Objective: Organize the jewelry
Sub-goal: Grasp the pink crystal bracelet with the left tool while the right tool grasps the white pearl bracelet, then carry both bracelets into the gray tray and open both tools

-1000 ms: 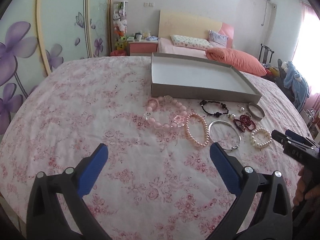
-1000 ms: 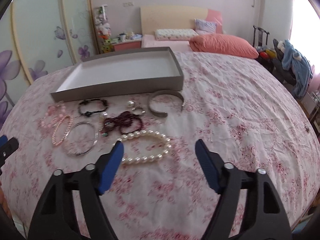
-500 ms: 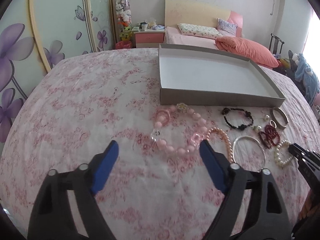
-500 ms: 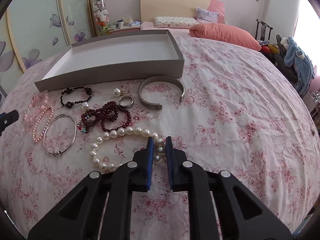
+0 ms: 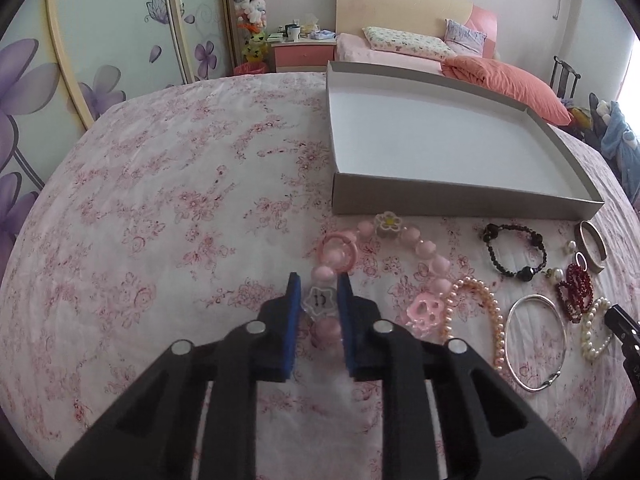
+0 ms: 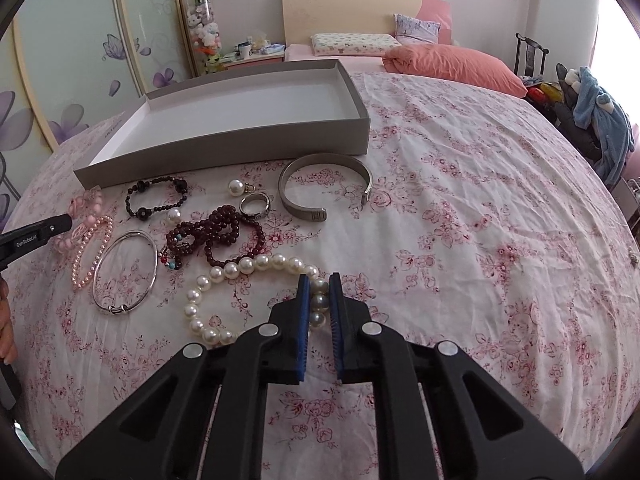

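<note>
1. Jewelry lies in a loose row on a bed covered by a pink floral sheet (image 6: 460,208), just in front of an open shallow grey cardboard box with a white inside (image 6: 240,144).
2. Left wrist view only: the left hand-held gripper (image 5: 318,300) has just been closing and its blue pads now pinch the chunky pink bead bracelet with flower and star charms (image 5: 400,236) at the white star charm.
3. Right wrist view only: the right hand-held gripper (image 6: 319,300) is closed narrow on the large white pearl bracelet (image 6: 248,266), a few pearls squeezed between the pads.
4. This view also shows clearly the wide brushed-metal cuff (image 6: 326,184), a silver ring (image 6: 256,204), a dark red bead strand (image 6: 224,236), a black bead bracelet (image 6: 156,198), a thin silver bangle (image 6: 124,270) and a small pink pearl bracelet (image 6: 90,252).
5. In the left view the cuff and ring sit at the warped right edge, hard to make out.
6. In the right view the pink bracelet is partly hidden behind the left gripper's tip.
</note>
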### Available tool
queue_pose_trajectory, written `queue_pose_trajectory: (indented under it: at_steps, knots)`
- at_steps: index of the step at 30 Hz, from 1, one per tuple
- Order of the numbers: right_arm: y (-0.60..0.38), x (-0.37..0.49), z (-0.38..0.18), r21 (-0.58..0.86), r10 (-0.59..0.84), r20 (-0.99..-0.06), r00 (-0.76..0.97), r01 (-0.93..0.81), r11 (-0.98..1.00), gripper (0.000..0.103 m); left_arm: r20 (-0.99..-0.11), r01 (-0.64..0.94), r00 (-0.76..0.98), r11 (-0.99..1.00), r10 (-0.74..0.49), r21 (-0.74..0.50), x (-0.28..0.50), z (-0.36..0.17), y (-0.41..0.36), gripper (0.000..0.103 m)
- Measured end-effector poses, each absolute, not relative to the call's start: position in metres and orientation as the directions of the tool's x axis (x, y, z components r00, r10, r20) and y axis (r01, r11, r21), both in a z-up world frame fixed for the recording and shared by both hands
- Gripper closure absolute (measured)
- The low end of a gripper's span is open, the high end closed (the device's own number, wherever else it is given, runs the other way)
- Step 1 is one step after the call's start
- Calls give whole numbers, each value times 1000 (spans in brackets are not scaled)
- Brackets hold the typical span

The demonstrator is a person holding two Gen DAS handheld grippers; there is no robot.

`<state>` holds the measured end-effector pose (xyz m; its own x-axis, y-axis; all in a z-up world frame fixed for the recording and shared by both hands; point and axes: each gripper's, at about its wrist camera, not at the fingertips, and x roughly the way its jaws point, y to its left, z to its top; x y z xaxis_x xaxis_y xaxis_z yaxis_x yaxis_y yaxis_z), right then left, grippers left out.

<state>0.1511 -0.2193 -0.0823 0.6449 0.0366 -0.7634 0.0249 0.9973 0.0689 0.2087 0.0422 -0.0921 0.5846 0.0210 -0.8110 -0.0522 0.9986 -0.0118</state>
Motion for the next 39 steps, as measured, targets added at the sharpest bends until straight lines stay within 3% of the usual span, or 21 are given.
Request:
queue_pose_trajectory:
  at_steps: [7,19,39]
  knots:
    - [-225,145,-65,139,92,-703,705,10,990,93,-791,-58,612,997,-10,-58,197,-83,47,84]
    - [-214,128,-23,217,206,-569,796,-97,971,93,-660,14,739,983,-135,-186,155,-35,40,84]
    - [-203,124,-7,218,238,-526,816,-141,966,93,-564,73,811,983,-155,-166,132,-1,21,85]
